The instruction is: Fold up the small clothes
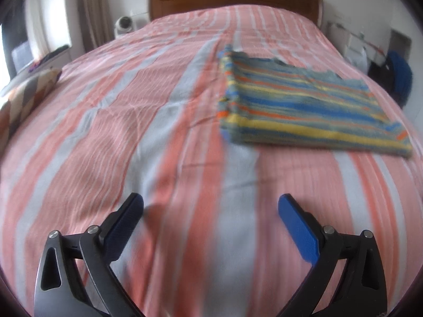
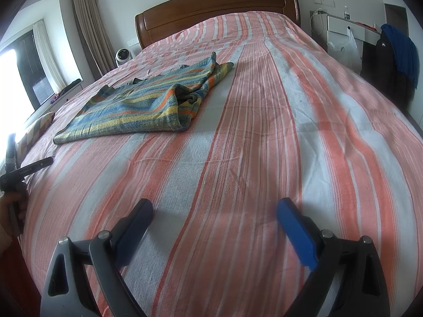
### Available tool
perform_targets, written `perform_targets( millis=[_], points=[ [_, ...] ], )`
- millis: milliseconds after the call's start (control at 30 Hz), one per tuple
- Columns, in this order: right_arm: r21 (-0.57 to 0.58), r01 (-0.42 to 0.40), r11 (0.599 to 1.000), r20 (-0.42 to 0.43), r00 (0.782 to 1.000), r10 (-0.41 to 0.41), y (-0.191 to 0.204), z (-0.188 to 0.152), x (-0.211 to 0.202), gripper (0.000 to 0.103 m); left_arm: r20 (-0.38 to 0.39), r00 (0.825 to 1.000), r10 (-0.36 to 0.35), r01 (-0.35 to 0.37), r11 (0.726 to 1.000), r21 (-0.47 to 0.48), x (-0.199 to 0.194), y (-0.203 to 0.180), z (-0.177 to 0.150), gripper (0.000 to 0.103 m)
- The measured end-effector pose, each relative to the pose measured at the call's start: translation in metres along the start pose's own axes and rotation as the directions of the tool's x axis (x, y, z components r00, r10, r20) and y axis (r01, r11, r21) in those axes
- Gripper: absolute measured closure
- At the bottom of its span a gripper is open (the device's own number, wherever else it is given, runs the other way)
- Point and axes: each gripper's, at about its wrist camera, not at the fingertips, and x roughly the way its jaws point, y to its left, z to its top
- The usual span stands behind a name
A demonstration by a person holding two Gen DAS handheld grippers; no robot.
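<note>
A striped garment in blue, yellow, orange and grey (image 1: 298, 108) lies folded on the bed, right of centre in the left wrist view and at upper left in the right wrist view (image 2: 148, 100). Its right side there is bunched and rolled over. My left gripper (image 1: 210, 206) is open and empty, low over the sheet, well short of the garment. My right gripper (image 2: 214, 208) is open and empty, over the sheet to the garment's right and nearer. Part of the left tool and hand shows at the left edge of the right wrist view (image 2: 15, 174).
The bed has a pink, orange and grey striped sheet (image 2: 264, 132) and a wooden headboard (image 2: 211, 2). A small white fan (image 2: 123, 55) stands by the curtain. A patterned cushion (image 1: 29, 92) lies at the left edge. A desk and chair with dark clothes (image 2: 391, 50) stand on the right.
</note>
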Motion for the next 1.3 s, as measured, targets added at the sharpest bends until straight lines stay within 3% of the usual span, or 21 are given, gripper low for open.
perform_targets(
  millis=[100,167,333,433,533,600,633,667,700,800,900,933,967,1000,1067,1167,1300],
  points=[
    [0.008,-0.022,1.000,-0.019,1.000,0.022,-0.002,0.001,0.001,0.005,0.041,0.994,-0.102,0.098,0.991,0.095,-0.029,-0.038,-0.003,0.001],
    [0.026,-0.034,0.999,-0.035,0.999,0.035,-0.004,0.004,-0.002,0.005,0.044,0.986,-0.160,0.149,0.969,0.199,-0.040,-0.074,-0.001,0.001],
    [0.145,-0.119,0.982,-0.012,0.993,0.122,-0.023,0.024,-0.024,0.005,-0.003,0.946,-0.325,0.295,0.855,0.427,-0.042,-0.183,0.013,0.001],
    [0.171,-0.132,0.976,-0.009,0.991,0.135,-0.041,0.048,-0.027,0.005,0.018,0.930,-0.368,0.302,0.788,0.537,-0.031,-0.245,0.023,0.001],
    [0.172,-0.143,0.975,-0.027,0.988,0.150,-0.056,0.081,-0.013,0.007,0.004,0.950,-0.313,0.254,0.780,0.572,0.001,-0.298,0.034,0.002],
    [0.181,-0.181,0.967,-0.052,0.980,0.193,-0.062,0.105,0.005,0.019,-0.043,0.964,-0.261,0.236,0.776,0.586,0.029,-0.318,0.040,0.027],
    [0.192,-0.202,0.960,-0.068,0.973,0.219,-0.064,0.119,0.016,0.022,-0.071,0.963,-0.261,0.252,0.769,0.587,0.038,-0.323,0.040,0.059],
    [0.207,-0.227,0.952,-0.086,0.965,0.249,-0.066,0.134,0.031,0.028,-0.068,0.962,-0.266,0.255,0.773,0.582,0.042,-0.323,0.041,0.082],
    [0.223,-0.257,0.940,-0.103,0.953,0.285,-0.065,0.149,0.048,0.032,-0.052,0.964,-0.259,0.240,0.778,0.580,0.040,-0.321,0.042,0.091],
    [0.251,-0.310,0.917,-0.162,0.921,0.355,-0.055,0.182,0.098,0.033,-0.066,0.936,-0.346,0.328,0.790,0.518,0.032,-0.296,0.049,0.095],
    [0.308,-0.288,0.907,-0.220,0.906,0.362,-0.042,0.201,0.160,0.033,-0.091,0.900,-0.426,0.421,0.798,0.431,0.028,-0.269,0.058,0.095],
    [0.336,-0.270,0.902,-0.238,0.902,0.359,-0.039,0.203,0.178,0.039,-0.094,0.893,-0.439,0.437,0.800,0.411,0.027,-0.262,0.060,0.095],
    [0.346,-0.236,0.908,-0.216,0.922,0.322,-0.033,0.207,0.188,0.066,-0.093,0.886,-0.454,0.452,0.802,0.389,0.023,-0.253,0.061,0.095],
    [0.353,-0.231,0.907,-0.201,0.928,0.315,-0.027,0.210,0.191,0.093,-0.087,0.879,-0.469,0.466,0.806,0.364,0.018,-0.240,0.064,0.095],
    [0.351,-0.274,0.895,-0.141,0.930,0.340,-0.002,0.223,0.183,0.093,-0.063,0.869,-0.491,0.486,0.821,0.298,0.004,-0.204,0.071,0.095],
    [0.235,-0.344,0.909,-0.118,0.918,0.378,0.055,0.246,0.162,0.093,-0.013,0.861,-0.509,0.504,0.849,0.157,-0.014,-0.134,0.081,0.095],
    [0.117,-0.415,0.902,-0.162,0.888,0.430,0.150,0.269,0.167,0.093,0.009,0.880,-0.475,0.475,0.879,-0.023,-0.016,-0.038,0.081,0.095]
  ],
)
